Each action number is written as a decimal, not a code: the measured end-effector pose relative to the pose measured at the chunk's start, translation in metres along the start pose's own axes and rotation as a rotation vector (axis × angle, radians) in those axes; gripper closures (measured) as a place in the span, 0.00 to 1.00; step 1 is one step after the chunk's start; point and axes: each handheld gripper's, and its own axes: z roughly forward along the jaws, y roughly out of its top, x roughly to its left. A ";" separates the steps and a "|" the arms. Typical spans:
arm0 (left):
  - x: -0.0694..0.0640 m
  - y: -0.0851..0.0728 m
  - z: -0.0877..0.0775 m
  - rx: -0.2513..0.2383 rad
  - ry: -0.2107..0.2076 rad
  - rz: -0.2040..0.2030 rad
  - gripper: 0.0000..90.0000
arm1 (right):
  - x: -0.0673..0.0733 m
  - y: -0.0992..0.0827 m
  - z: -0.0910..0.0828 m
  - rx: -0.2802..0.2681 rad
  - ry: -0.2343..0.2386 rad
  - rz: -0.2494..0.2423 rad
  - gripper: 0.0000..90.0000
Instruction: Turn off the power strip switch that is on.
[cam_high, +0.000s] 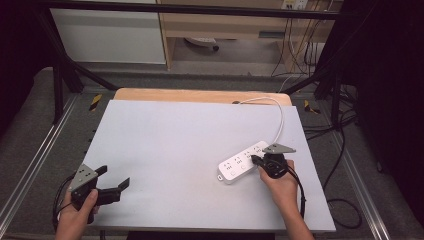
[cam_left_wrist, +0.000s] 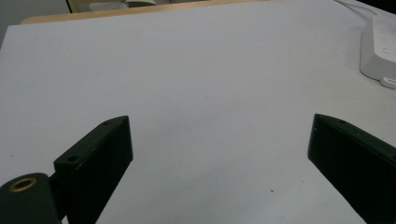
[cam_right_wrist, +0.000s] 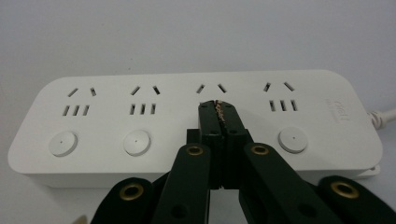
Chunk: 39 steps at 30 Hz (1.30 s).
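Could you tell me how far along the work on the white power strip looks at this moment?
Done: the right gripper has been brought to the power strip, jaws shut with nothing between them. In hand: its tips sit over the third socket group, hiding that group's button, so I cannot tell if it is pressed. Left: the other round buttons appear untouched, and the left gripper waits open at the table edge.

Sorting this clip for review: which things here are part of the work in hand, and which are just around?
In the job:
- power strip, white, four socket groups with round buttons
- right gripper, shut, tips over the third socket group, hiding its button
- power strip's white cable

Just there:
- left gripper, open, held over the near left of the table
- castor chair base on the floor beyond
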 end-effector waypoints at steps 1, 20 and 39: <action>0.000 0.000 0.000 0.000 0.000 0.000 0.07 | 0.000 0.000 0.000 0.000 0.000 0.000 1.00; 0.000 0.000 0.000 0.005 0.000 0.002 0.07 | 0.000 0.000 0.000 0.005 0.000 0.007 1.00; 0.000 -0.001 0.001 0.012 0.001 -0.001 0.07 | 0.002 0.002 0.000 0.016 -0.014 -0.007 1.00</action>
